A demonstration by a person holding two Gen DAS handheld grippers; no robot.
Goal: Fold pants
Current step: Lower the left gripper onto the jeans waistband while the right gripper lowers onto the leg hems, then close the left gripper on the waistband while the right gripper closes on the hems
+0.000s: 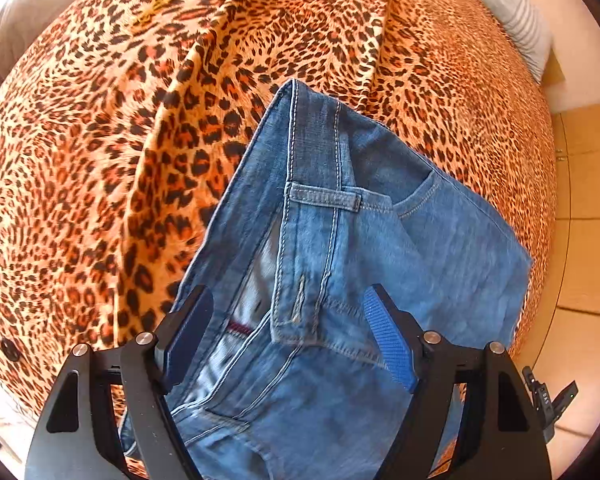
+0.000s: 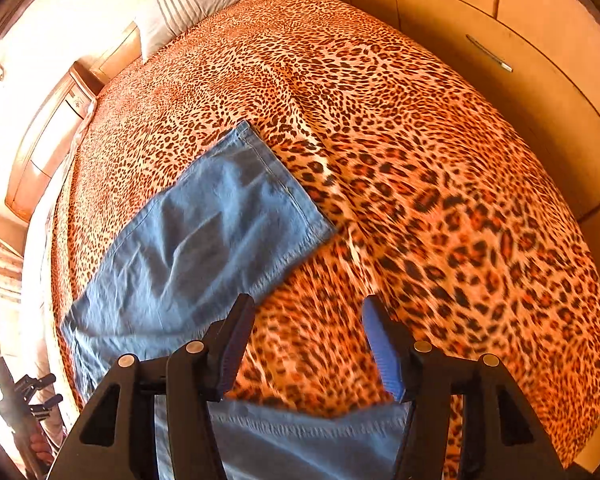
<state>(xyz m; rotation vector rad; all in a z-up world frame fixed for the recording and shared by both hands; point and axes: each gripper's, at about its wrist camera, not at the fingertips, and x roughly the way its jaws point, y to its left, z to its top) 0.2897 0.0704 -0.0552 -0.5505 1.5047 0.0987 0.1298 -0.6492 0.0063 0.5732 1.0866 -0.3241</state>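
The left gripper hung over the waistband of the blue jeans, jaws spread and gripping nothing. The jeans lay on the leopard-print bed, a leg reaching toward the pillow. The right gripper hovered over the cover, jaws spread.

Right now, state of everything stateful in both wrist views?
jeans: on the bed, waistband unbuttoned, one leg hem lying flat
left gripper: open, fingers either side of the waistband, not clamped
right gripper: open, nothing between its fingers
leopard-print bedspread: spread over the bed, lightly creased
striped pillow: at the head of the bed
wardrobe doors: closed
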